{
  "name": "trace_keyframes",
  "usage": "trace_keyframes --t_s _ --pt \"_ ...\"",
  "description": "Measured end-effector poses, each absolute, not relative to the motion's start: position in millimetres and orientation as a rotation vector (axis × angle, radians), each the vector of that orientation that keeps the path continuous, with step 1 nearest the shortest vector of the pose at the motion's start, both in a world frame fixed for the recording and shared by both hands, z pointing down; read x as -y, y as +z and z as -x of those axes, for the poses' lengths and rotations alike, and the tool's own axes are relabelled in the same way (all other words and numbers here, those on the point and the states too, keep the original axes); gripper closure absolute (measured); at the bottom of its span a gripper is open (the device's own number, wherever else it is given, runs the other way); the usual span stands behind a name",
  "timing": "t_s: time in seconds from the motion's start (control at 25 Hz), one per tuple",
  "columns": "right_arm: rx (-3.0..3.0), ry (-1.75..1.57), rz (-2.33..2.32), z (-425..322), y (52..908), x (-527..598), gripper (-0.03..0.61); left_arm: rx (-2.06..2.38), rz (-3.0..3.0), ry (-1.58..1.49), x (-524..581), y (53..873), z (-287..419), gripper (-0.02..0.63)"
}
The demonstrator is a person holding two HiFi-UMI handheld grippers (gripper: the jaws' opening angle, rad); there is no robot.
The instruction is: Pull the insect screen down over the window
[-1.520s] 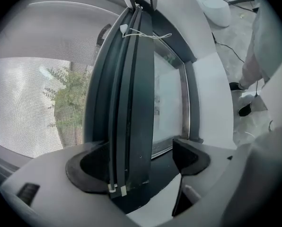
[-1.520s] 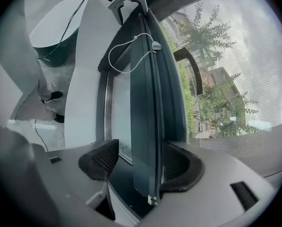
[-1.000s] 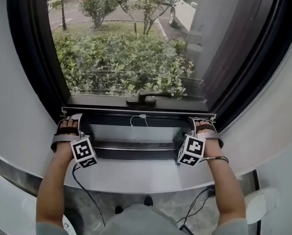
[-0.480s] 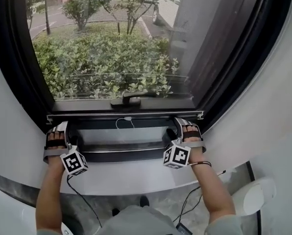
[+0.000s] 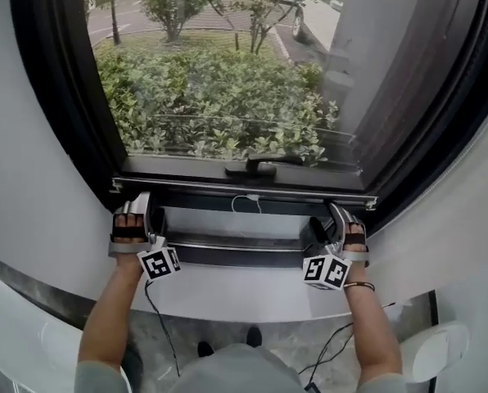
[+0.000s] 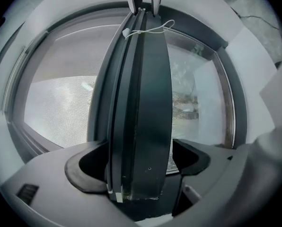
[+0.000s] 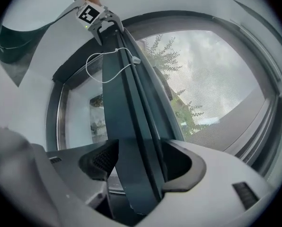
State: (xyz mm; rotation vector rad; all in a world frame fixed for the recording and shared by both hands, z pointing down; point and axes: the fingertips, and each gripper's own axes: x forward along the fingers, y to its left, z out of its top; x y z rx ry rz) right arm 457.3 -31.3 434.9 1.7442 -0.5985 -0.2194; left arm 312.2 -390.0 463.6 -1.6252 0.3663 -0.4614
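At the foot of the window [image 5: 51, 97], the insect screen [image 5: 219, 97] is seen drawn most of the way down. Its bottom bar [image 5: 244, 191] lies just under the window handle [image 5: 256, 168] and above the dark lower frame [image 5: 236, 252], with a pale strip left open between the two.

The bar's long axis runs from side to side across the opening, and it is held near both ends. The left gripper [image 5: 137, 207] is set at the left end and the right gripper [image 5: 340, 219] at the right end, so neither is nearer than the other. The remaining travel is judged to be straight down toward the lower frame, and an even pull on both ends would be needed to keep the bar level.

From the head view the jaws cannot be read. In the left gripper view, the left gripper [image 6: 138, 167] is shown closed on the bar [image 6: 141, 103], with a pad pressed against each face. The same clamped hold on the bar [image 7: 131, 126] is shown for the right gripper [image 7: 141, 167] in its own view.

Fine mesh [image 6: 60, 108] is made out only in the gripper views. A white cord [image 5: 246, 201] hangs at mid-bar.
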Motion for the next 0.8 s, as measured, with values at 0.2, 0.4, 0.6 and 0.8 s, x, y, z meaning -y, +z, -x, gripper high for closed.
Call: trace_keyframes --t_s 0.2,0.4,0.6,0.8 --pt "0.573 -0.237 -1.773 -458 432 30 0.293 -0.403 1.595 -0.472 390 461 -314 0.184" --pt "0.567 -0.291 -1.620 -460 434 22 0.295 -0.395 1.577 -0.504 390 460 -310 0.186" --pt "0.585 -0.314 -1.565 -463 437 19 0.295 -0.377 1.572 -0.538 391 464 -307 0.186" --pt "0.619 -0.327 -1.523 -468 438 15 0.295 -0.401 1.589 -0.517 391 458 -307 0.186"
